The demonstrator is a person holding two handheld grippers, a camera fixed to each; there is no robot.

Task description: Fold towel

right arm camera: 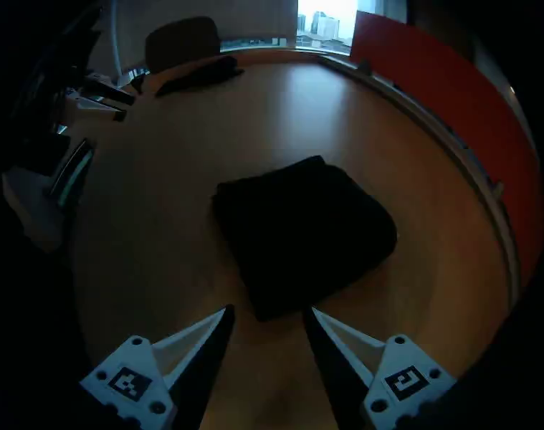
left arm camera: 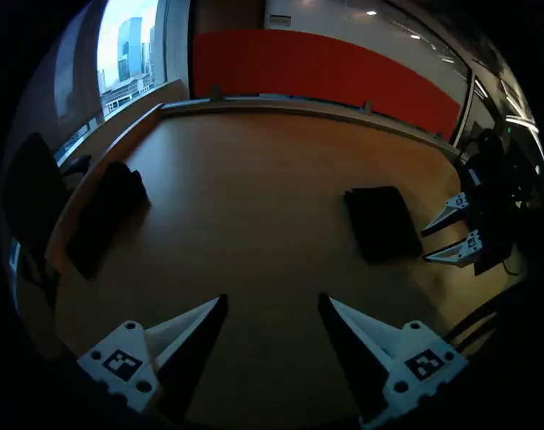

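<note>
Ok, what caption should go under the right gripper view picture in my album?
Open right gripper poised at the near edge of a folded dark towel on a wooden table.

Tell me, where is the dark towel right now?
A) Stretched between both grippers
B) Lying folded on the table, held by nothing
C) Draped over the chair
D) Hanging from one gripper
B: the towel lies folded flat on the table; the right gripper is open at its near corner, and the left gripper is open farther off.
</note>
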